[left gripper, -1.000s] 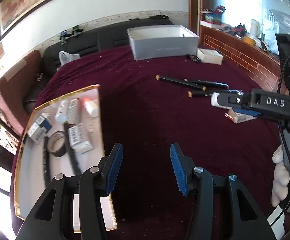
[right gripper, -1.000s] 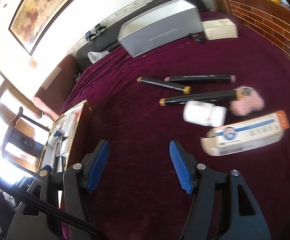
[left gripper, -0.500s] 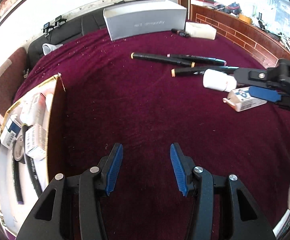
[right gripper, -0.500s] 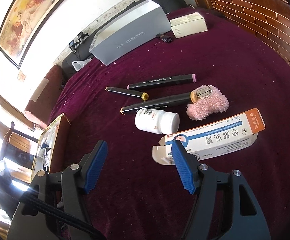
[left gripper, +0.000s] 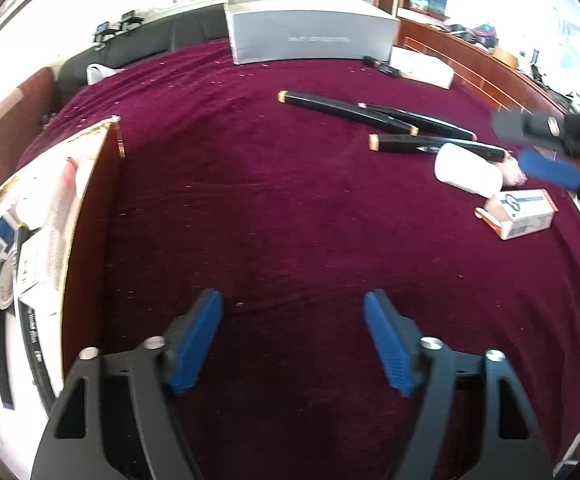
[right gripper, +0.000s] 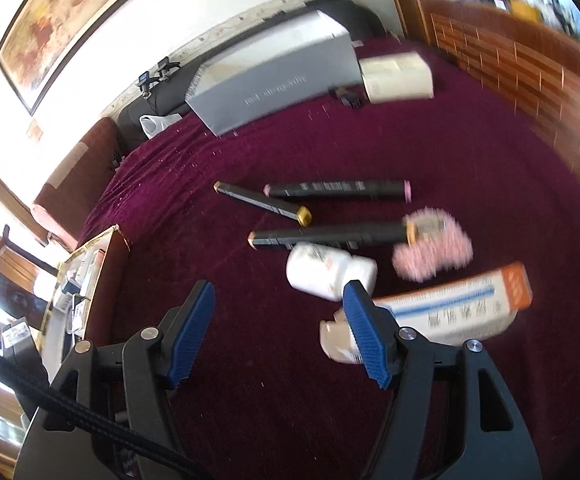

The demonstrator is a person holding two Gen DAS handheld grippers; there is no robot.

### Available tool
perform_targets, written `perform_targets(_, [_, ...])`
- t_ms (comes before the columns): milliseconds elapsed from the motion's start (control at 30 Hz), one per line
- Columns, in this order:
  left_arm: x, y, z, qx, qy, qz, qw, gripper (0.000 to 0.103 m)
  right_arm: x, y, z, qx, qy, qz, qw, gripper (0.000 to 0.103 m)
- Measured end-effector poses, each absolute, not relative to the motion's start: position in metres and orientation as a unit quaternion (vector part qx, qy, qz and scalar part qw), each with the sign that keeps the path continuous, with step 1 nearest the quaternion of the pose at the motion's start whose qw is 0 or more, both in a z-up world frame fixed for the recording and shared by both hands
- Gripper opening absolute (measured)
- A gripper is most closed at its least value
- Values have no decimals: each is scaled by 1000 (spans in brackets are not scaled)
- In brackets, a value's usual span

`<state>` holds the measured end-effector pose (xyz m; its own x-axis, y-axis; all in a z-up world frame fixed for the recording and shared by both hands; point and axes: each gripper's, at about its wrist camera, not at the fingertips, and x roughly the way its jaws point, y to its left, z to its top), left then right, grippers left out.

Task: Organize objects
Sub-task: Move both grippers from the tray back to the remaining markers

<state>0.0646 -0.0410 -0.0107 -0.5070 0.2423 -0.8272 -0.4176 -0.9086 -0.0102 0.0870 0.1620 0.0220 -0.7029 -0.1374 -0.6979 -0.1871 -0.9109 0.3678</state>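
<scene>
On the maroon cloth lie three black markers [right gripper: 326,236], a white pill bottle [right gripper: 326,272], a pink fluffy clip [right gripper: 434,252] and a white-and-orange medicine box [right gripper: 450,312]. My right gripper [right gripper: 278,332] is open and empty, low over the cloth. The bottle lies just ahead of its right fingertip, and the medicine box lies beyond that finger. My left gripper [left gripper: 294,344] is opening with nothing between its jaws, over bare cloth beside the gold-edged tray [left gripper: 90,208]. From there the bottle [left gripper: 468,174], the medicine box [left gripper: 524,214] and the right gripper [left gripper: 538,148] show at far right.
The tray holds several small boxes, a tape roll and dark pens. A large grey box [left gripper: 310,36] and a small white box [left gripper: 422,68] stand at the far side. A dark sofa and a wooden wall ledge border the cloth.
My left gripper's jaws have spread wider and it has sunk closer to the cloth by the tray wall. My right gripper has shifted, so the bottle now lies nearer its right finger.
</scene>
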Motion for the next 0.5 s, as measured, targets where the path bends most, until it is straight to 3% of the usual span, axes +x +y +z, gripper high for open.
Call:
perform_targets(67, [64, -36, -13, -463, 104, 856, 204, 91, 84, 152, 34, -372, 176, 911, 24, 68])
perform_targets(167, [64, -31, -16, -467, 118, 851, 209, 98, 76, 139, 46, -353, 129, 926, 41, 82])
perform_targets(500, [62, -29, -17, -469, 118, 849, 213, 101, 39, 130, 53, -375, 151, 914, 33, 82])
